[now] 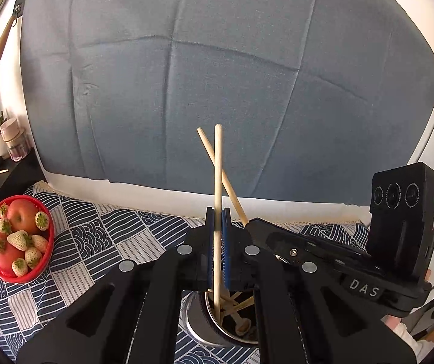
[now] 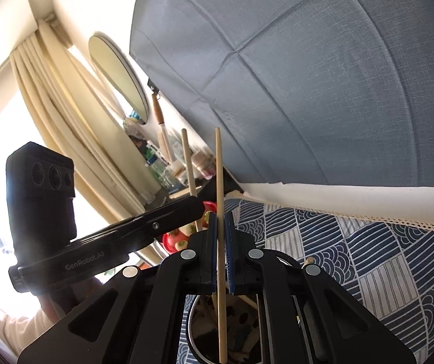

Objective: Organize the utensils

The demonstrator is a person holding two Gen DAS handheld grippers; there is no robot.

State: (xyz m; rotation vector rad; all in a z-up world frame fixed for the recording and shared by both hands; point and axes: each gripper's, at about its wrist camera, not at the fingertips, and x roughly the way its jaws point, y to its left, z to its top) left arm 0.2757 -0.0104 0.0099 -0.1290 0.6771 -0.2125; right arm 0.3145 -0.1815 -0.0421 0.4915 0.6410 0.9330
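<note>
In the left wrist view, the black left tool [image 1: 217, 236] with blue pads pinches a pale wooden chopstick [image 1: 217, 182] upright, its lower end inside the round steel utensil cup [image 1: 200, 324] below, among other sticks. The right tool [image 1: 254, 221] comes in from the right, gripping a second slanted wooden chopstick [image 1: 217, 163] that crosses behind the first. A red basket of apples and strawberries [image 1: 16, 239] sits left on the blue patterned tablecloth [image 1: 101, 236]. In the right wrist view, the right tool [image 2: 222, 239] clamps its chopstick [image 2: 219, 182] over the same cup [image 2: 192, 327]; the left tool's stick [image 2: 188, 163] stands just left.
</note>
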